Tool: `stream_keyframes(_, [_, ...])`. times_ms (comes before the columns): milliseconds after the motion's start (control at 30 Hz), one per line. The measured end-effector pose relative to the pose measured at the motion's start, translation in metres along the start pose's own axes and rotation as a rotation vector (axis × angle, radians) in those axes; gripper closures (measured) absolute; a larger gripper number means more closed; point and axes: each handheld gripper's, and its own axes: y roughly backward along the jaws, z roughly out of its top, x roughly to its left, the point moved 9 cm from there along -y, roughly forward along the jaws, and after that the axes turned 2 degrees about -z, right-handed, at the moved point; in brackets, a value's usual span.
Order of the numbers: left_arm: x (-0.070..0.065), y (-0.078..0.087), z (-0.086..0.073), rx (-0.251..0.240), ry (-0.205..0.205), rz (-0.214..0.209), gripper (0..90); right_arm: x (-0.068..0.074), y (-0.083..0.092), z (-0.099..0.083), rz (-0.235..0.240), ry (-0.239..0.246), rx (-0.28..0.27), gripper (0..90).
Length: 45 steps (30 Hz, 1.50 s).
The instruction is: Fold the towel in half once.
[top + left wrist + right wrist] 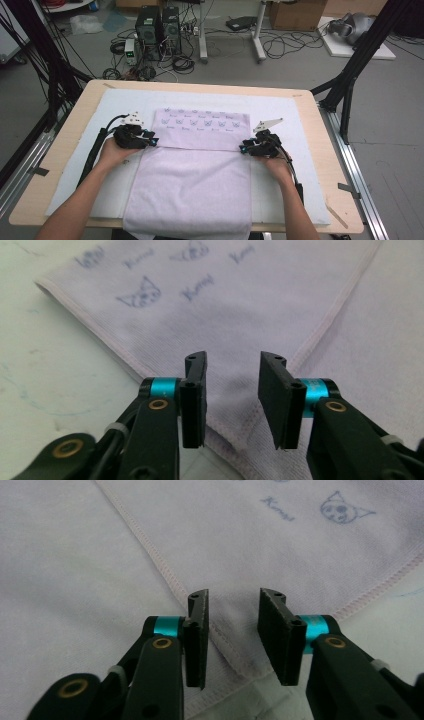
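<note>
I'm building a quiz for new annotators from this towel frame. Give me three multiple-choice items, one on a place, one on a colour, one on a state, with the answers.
1. Where does the printed flap of the lilac towel lie?
A. at the towel's far end
B. at the near edge by the person
C. hanging off the table's left side

2. What colour are the cat-face prints?
A. red
B. blue
C. green

3. How do the jaws of the left gripper and right gripper stand?
A. both shut on the hem
B. left open, right shut
C. both open, with the hem in the gap

Answers:
1 A: the high view shows the printed flap folded over the far end, away from the person.
2 B: the faces and lettering are drawn in blue.
3 C: each gripper view shows a clear gap between the jaws, hem behind it.
</note>
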Motion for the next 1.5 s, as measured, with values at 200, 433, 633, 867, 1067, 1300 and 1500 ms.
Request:
stream_keyframes(200, [0.0,-0.005,-0.004,0.015,-0.007,0.022,83.2,0.004,-0.001,0.001,0.016,0.009,0.016,84.6])
stream_keyframes(433, [0.003,0.005,0.0,-0.005,0.012,0.033,87.7,0.004,0.009,0.008,0.027,-0.002,-0.01,86.5])
stream_keyframes(633, [0.006,0.025,0.013,-0.094,0.042,0.024,88.0,0.003,0.024,0.026,0.022,0.005,-0.045,86.7])
stream_keyframes(867, [0.001,0.039,0.019,-0.12,0.037,0.02,88.1,0.008,0.034,0.037,0.033,0.017,-0.058,86.6])
stream_keyframes(1067, [-0.014,0.055,0.022,-0.127,0.0,0.012,88.0,0.024,0.059,0.043,0.051,0.035,-0.107,86.7])
stream_keyframes(1300, [-0.062,0.086,-0.002,-0.135,-0.078,0.001,88.0,0.077,0.091,0.025,0.085,0.115,-0.122,86.7])
stream_keyframes(1500, [-0.108,0.109,-0.036,-0.148,-0.112,-0.014,86.8,0.129,0.1,-0.016,0.144,0.135,-0.105,85.7])
